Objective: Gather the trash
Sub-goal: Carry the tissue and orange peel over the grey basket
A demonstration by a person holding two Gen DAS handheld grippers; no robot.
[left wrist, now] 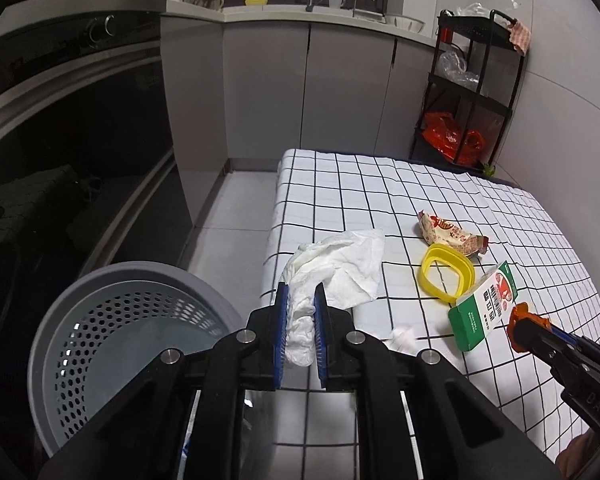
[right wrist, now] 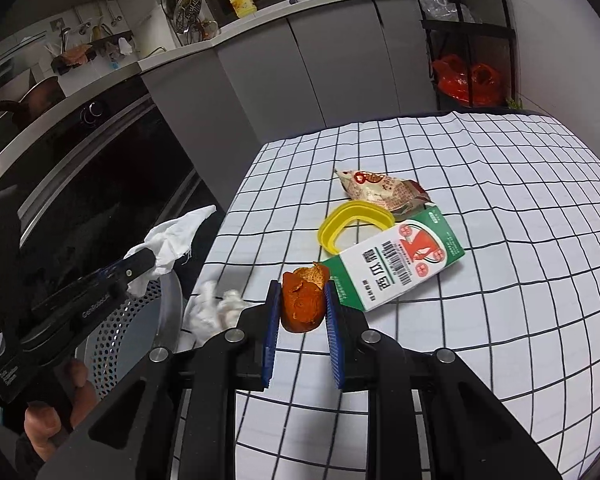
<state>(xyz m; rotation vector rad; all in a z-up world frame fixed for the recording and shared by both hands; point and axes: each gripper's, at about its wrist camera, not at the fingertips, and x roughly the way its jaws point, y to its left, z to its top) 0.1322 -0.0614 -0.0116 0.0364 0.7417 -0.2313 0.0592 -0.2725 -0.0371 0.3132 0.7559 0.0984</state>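
Note:
My left gripper (left wrist: 300, 292) is shut on a crumpled white tissue (left wrist: 340, 268), held above the table's left edge beside the grey perforated trash basket (left wrist: 112, 336). My right gripper (right wrist: 302, 288) is shut on a piece of orange peel (right wrist: 303, 300), just above the checked tablecloth (right wrist: 480, 320). On the table lie a green and white carton (right wrist: 400, 264), a yellow plastic ring (right wrist: 354, 224), a snack wrapper (right wrist: 380, 188) and a small tissue wad (right wrist: 216, 308). The left gripper with its tissue (right wrist: 168, 244) shows in the right wrist view over the basket (right wrist: 140, 320).
A dark oven front (left wrist: 60, 160) stands to the left behind the basket. Grey kitchen cabinets (left wrist: 308, 88) run along the back. A black shelf rack (left wrist: 472, 92) with red bags stands at the back right by the tiled wall.

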